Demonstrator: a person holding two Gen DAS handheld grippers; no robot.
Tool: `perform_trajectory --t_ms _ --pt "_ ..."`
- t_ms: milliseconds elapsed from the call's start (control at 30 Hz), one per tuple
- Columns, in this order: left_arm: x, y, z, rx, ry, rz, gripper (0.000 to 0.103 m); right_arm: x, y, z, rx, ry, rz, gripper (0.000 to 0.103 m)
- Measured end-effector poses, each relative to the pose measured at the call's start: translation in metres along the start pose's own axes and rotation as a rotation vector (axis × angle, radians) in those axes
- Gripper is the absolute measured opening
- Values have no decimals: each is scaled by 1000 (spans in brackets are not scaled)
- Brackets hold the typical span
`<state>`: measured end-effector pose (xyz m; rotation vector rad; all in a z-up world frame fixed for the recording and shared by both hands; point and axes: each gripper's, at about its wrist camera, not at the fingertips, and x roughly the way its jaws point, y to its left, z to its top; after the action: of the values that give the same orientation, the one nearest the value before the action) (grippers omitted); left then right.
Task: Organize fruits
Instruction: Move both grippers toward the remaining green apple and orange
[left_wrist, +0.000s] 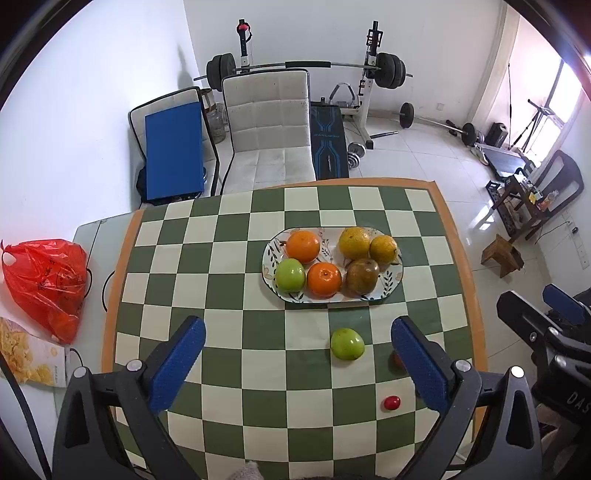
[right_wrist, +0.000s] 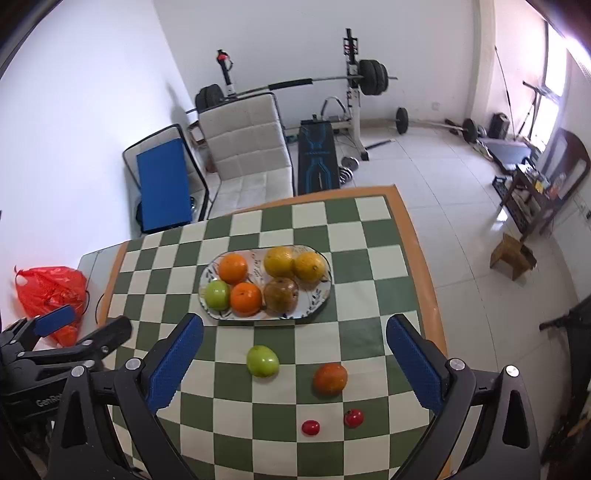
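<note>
An oval patterned plate (left_wrist: 392, 284) (right_wrist: 319, 301) on the checkered table holds several fruits: two oranges, a green apple, two yellow citrus and a brownish pear. Loose on the cloth in front of it lie a green apple (left_wrist: 347, 343) (right_wrist: 262, 360), an orange (right_wrist: 330, 377) mostly hidden behind a finger in the left wrist view, and two small red tomatoes (right_wrist: 310, 427) (right_wrist: 353, 418), one seen in the left wrist view (left_wrist: 392, 402). My left gripper (left_wrist: 297, 360) is open above the table's near part, nothing between its fingers. My right gripper (right_wrist: 294, 363) is open too, hovering over the loose fruit.
A red plastic bag (left_wrist: 46, 284) and a cereal box (left_wrist: 31, 354) lie on the grey surface left of the table. A white chair (left_wrist: 267, 122) stands behind the table's far edge, with weight equipment beyond. The table's right edge (left_wrist: 469, 280) drops to tiled floor.
</note>
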<state>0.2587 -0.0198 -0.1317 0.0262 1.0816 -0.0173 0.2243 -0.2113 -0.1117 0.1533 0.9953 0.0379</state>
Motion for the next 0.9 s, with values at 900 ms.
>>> perform_trajectory --t_ms 900 --pt "264 -58 -63 -56 649 -158 100 272 -97 -128 305 558 120 66"
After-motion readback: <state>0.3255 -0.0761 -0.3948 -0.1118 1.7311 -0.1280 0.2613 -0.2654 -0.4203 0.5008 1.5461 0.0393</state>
